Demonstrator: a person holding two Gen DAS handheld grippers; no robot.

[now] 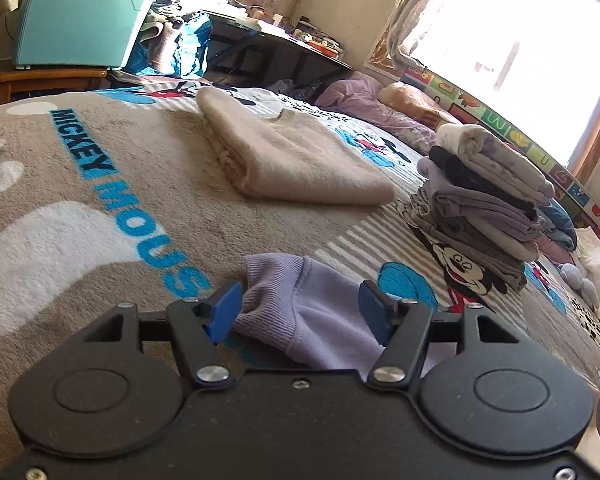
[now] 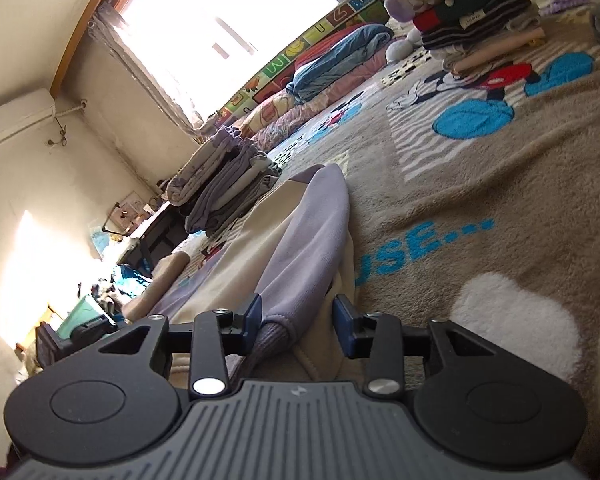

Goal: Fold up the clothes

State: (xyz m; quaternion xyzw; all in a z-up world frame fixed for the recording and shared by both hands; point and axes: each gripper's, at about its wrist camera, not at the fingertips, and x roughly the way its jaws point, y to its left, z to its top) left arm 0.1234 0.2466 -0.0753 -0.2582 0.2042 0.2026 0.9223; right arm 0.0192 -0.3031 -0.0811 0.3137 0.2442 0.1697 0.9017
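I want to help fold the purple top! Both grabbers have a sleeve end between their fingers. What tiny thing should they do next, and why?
Probably squeeze shut first. The left gripper and the right gripper are both open, each with a ribbed purple cuff between the fingers but not pinched. The top lies on the blanket, so lifting now would likely leave it behind.

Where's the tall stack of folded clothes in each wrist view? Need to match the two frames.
Left wrist: stack of folded clothes sits right of centre on the blanket, right of the folded beige sweater.
Right wrist: same stack sits left of centre, tilted by camera roll, just beyond the lilac sleeve.
Shared landmark: the bright window behind the stack in both.
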